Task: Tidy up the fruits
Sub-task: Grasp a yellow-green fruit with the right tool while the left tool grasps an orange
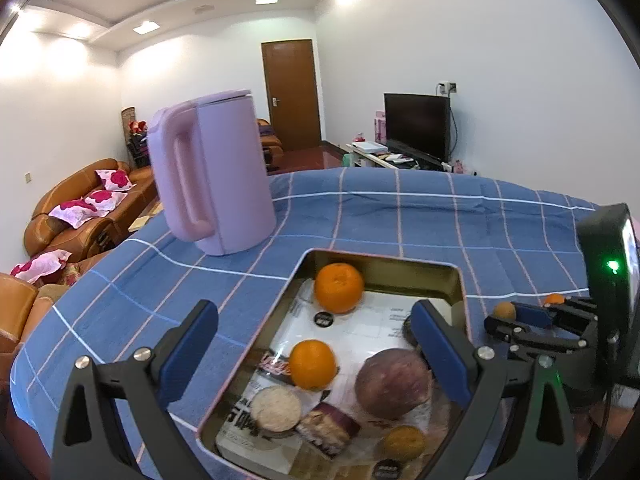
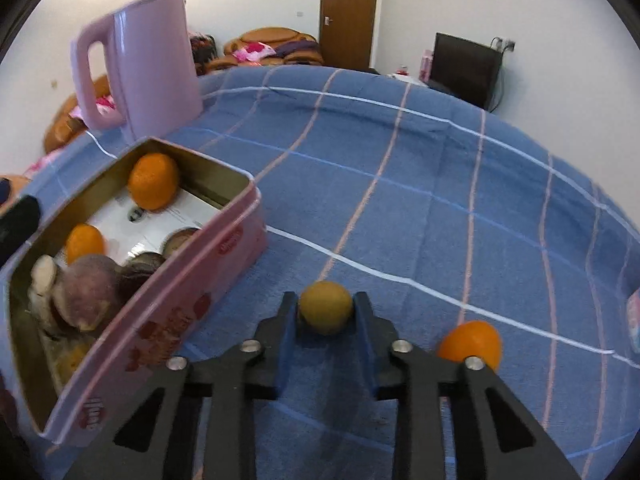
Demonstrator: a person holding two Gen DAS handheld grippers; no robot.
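A pink tin box (image 2: 240, 216) (image 1: 460, 276) sits on the blue checked cloth. It holds two oranges (image 1: 339, 288) (image 1: 312, 364), a purple round fruit (image 1: 394, 383), a small yellow-brown fruit (image 1: 403, 442) and snack packets. My left gripper (image 1: 316, 354) is open and empty above the box. My right gripper (image 2: 326, 310) is shut on a small yellow-brown fruit (image 2: 326, 312) just right of the box, low over the cloth; it also shows in the left wrist view (image 1: 505, 311). Another orange (image 2: 472, 342) lies on the cloth to its right.
A tall pink kettle (image 1: 212, 176) (image 2: 144, 64) stands on the cloth behind the box. The cloth (image 2: 440, 200) stretches far and right. Sofas, a door and a TV are in the background.
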